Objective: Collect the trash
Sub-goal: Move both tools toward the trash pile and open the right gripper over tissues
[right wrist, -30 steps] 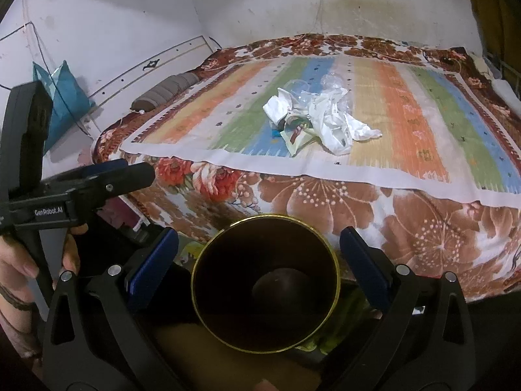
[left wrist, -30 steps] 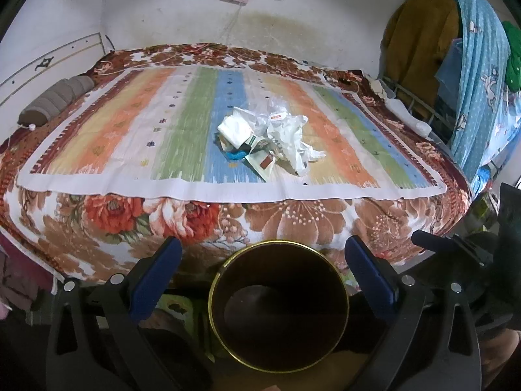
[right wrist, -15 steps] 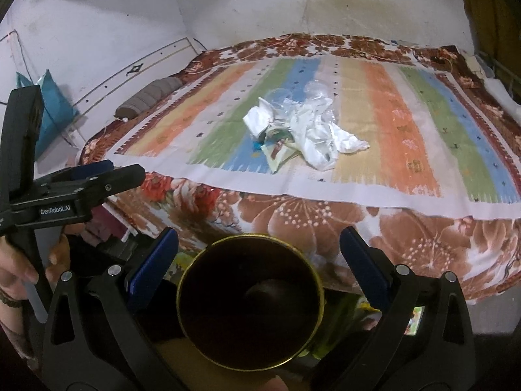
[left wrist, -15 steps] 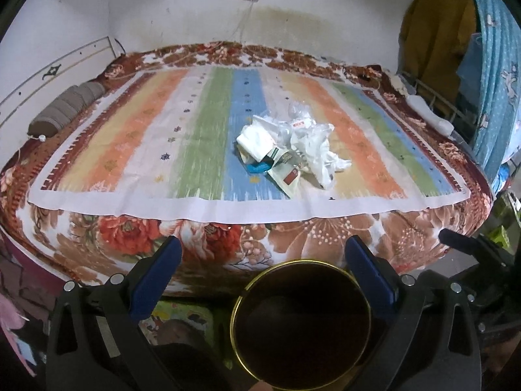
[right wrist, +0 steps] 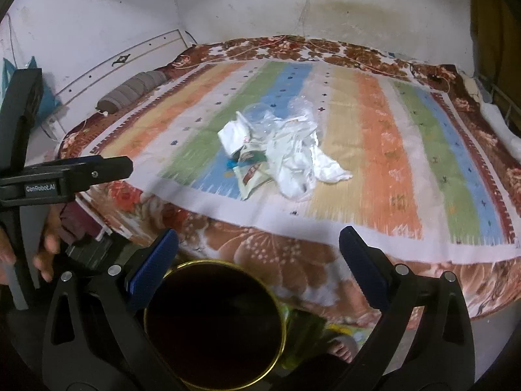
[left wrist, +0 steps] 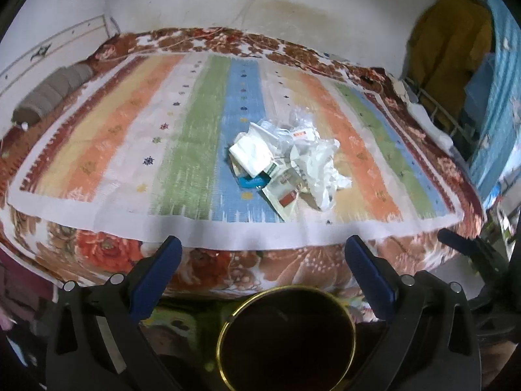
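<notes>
Left wrist view: left tongs (left wrist: 263, 255) spread wide, blue pads apart, nothing between them, hanging over the near edge of the bed (left wrist: 107, 247). Dark bin with a gold rim (left wrist: 286, 339) sits below the tongs, on the floor just in front of the bed, mouth up; interior too dark to tell whether anything lies in it. Trash pile (left wrist: 286, 166) lies mid-bed on the striped cloth (left wrist: 195, 137), across the blue and pale stripes, well apart from both tongs: crumpled white paper or plastic, a printed packet with a red patch, a small blue scrap, some clear film. Grey bolster (left wrist: 49, 94) at the far left of the bed by the wall. Right wrist view: right tongs (right wrist: 259, 251) likewise released and empty, held above the same bin (right wrist: 215, 325), which sits slightly left of centre between the pads. Pile (right wrist: 280, 159) shows ahead on the cloth. Left tool's black body is at frame left, with the person's hand (right wrist: 45, 247) gripping it. Bare toes (right wrist: 342, 347) show on the floor beside the bin. Both views are motion-blurred.
</notes>
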### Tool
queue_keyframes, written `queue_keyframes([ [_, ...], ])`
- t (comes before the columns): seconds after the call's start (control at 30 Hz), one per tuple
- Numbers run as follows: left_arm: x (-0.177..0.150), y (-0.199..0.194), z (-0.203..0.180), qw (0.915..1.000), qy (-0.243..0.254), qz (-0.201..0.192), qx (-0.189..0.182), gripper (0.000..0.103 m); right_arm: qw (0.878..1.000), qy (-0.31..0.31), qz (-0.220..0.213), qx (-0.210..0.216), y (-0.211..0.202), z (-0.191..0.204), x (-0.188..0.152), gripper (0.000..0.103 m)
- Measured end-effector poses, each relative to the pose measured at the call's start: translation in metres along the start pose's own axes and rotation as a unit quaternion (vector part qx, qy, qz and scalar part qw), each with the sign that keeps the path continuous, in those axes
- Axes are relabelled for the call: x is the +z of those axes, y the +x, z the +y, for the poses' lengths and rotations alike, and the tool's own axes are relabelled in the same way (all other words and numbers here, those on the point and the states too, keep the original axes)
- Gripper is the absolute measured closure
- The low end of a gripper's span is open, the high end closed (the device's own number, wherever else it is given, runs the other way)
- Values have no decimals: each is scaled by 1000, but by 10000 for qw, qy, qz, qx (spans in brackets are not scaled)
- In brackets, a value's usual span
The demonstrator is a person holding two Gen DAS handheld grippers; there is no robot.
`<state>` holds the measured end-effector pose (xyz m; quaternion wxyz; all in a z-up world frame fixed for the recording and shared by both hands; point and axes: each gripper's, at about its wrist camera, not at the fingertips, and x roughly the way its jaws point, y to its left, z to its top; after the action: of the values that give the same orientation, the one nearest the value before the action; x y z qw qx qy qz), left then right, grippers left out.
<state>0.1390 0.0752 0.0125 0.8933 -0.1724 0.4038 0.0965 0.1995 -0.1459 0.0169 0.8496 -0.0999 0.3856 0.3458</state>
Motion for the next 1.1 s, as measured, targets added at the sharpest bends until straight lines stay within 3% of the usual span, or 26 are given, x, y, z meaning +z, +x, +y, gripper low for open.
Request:
queue_keyframes([
  [0.17,15,9,3,9996,-248,-111,-32,6,9999,106,46,126,11,-9,16,9],
  [0.57,53,51,6,9969,-451,159,-617,6,9998,38,176,37,39,-17,45,12],
  [0.83,79,82,5,9987,-146,225,-424,6,9994,178,283,61,67,-30,64,12],
  [1.1,92,114,13,9960,-591,378,-551,6,9986,270,444,76,97,-38,76,12],
])
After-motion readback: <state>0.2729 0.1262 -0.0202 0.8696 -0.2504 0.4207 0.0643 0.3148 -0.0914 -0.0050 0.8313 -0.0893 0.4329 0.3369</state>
